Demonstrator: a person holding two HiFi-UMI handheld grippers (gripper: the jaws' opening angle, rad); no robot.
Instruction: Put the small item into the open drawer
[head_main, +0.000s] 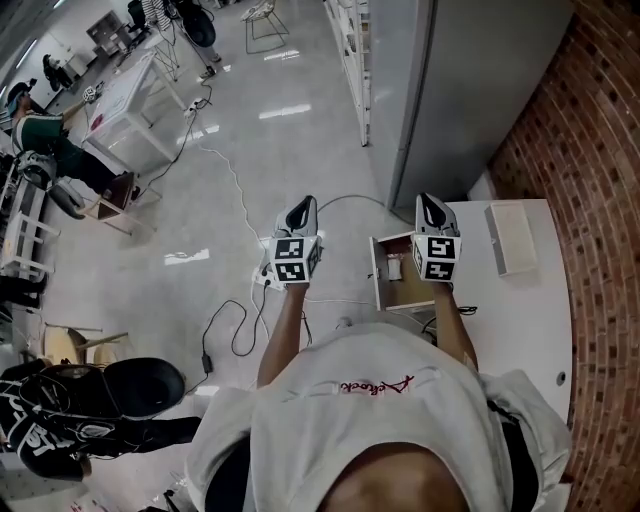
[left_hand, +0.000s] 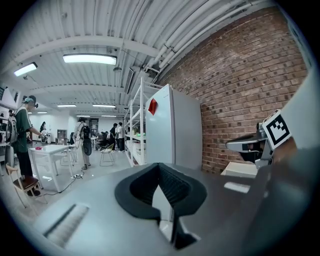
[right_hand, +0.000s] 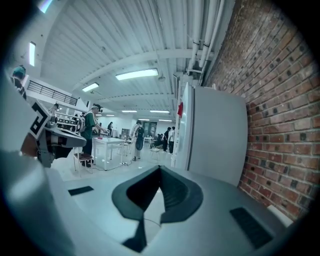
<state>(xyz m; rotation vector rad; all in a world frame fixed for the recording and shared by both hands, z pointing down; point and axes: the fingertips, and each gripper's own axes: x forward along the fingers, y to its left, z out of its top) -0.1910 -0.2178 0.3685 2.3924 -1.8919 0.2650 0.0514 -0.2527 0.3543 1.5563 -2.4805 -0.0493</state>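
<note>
One small pale item (head_main: 394, 268), seemingly boxy, inside open wooden drawer (head_main: 400, 293)

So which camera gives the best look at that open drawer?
The head view: it looks straight down into the open drawer on the white table, with a small pale item inside. Both gripper views point out across the room, so neither shows the drawer.
</note>
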